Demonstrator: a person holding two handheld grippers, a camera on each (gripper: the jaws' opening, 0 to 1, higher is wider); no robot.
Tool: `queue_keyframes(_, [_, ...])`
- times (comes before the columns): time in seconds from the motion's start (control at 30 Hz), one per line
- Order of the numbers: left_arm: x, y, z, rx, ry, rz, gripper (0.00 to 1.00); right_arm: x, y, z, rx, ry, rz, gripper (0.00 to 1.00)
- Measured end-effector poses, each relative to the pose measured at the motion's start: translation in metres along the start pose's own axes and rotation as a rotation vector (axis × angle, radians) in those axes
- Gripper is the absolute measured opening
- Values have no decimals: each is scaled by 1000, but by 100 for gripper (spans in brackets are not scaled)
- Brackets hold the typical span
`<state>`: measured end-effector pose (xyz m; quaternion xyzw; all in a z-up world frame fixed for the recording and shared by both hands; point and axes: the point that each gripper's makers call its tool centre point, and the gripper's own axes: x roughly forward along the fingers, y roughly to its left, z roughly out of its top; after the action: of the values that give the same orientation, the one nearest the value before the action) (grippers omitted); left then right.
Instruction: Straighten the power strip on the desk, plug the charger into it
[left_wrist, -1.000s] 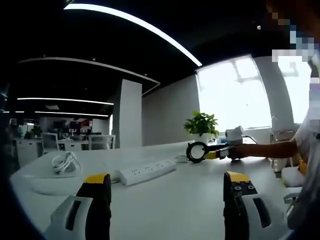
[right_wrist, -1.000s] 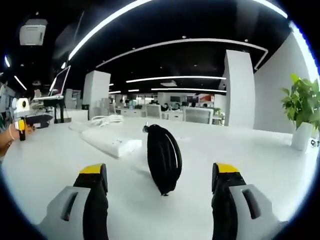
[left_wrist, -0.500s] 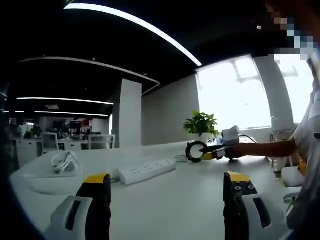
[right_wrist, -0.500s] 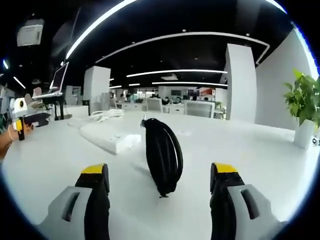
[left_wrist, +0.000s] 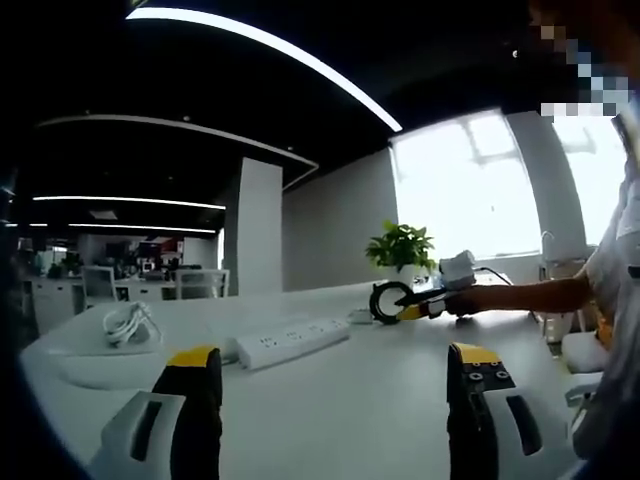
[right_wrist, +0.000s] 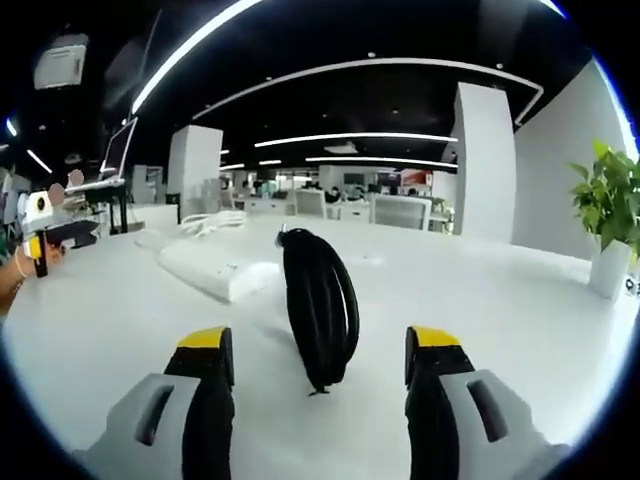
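Left gripper view: left gripper (left_wrist: 333, 400) low over the white desk (left_wrist: 370, 390), jaws spread wide with nothing between them; white power strip (left_wrist: 292, 341) lies askew farther out, a white coiled cable (left_wrist: 130, 322) beyond it to the left, a potted plant (left_wrist: 400, 250) at the far edge. Right gripper (right_wrist: 318, 385) in its own view has jaws apart, flanking but not touching the upright black coiled charger cable (right_wrist: 318, 305) standing on the desk just beside the power strip.
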<state>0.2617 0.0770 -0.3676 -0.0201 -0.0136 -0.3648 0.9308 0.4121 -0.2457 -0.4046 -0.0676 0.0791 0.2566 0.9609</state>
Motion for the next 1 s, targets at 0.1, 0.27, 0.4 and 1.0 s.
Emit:
queue_keyframes(0.1, [0,1,2,-4,-10,6,96,0,0,-4,5,17,2,65])
queue_keyframes(0.27, [-1,2,2,-10,-11,7,95,2,0,-6,6,30,6,60])
queue_keyframes(0.4, [-1,2,1,-7,-9,9,95,2,0,-8,11,35,4,56])
queue_keyframes(1.0, [-1,1,1,-11,-11,7,95,-1,-6,-5,50,24,-12,38])
